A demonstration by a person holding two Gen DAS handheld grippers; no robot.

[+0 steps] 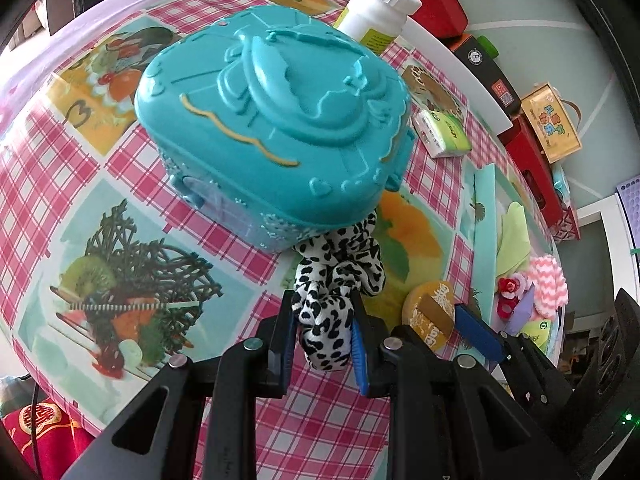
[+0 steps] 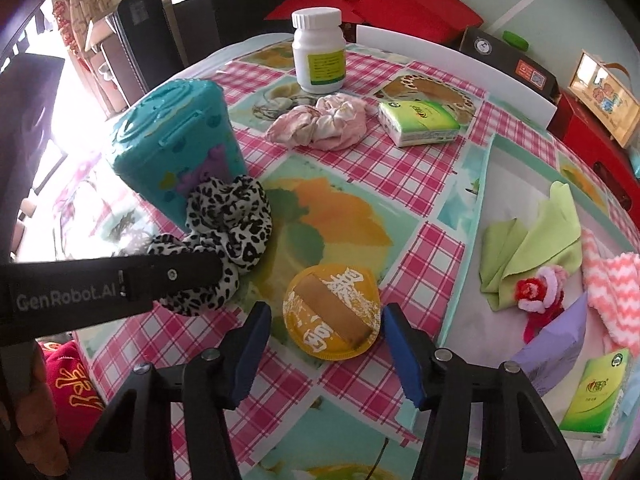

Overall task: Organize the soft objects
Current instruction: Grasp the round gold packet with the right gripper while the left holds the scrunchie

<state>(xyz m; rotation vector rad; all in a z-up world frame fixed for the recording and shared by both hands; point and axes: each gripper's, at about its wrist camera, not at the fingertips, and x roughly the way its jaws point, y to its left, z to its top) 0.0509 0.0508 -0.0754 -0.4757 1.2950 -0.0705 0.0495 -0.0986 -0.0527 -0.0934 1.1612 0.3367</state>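
Note:
My left gripper [image 1: 322, 312] is shut on a black-and-white leopard scrunchie [image 1: 332, 280], close in front of a teal plastic box [image 1: 276, 120]. In the right wrist view the scrunchie [image 2: 228, 220] hangs from the left gripper's finger [image 2: 168, 276] beside the teal box [image 2: 180, 136]. My right gripper [image 2: 324, 328] is open with its jaws either side of a round yellow powder puff [image 2: 332, 316]; it also shows in the left wrist view [image 1: 430, 316]. A pink scrunchie [image 2: 320, 124] lies farther back.
A white tray [image 2: 472, 320] at the right holds a green cloth [image 2: 532, 248], a pink-and-white knit [image 2: 612, 280], a red-pink flower [image 2: 536, 292], a purple piece and a tissue pack [image 2: 596, 392]. A white bottle [image 2: 319, 52] and another tissue pack [image 2: 420, 122] stand behind.

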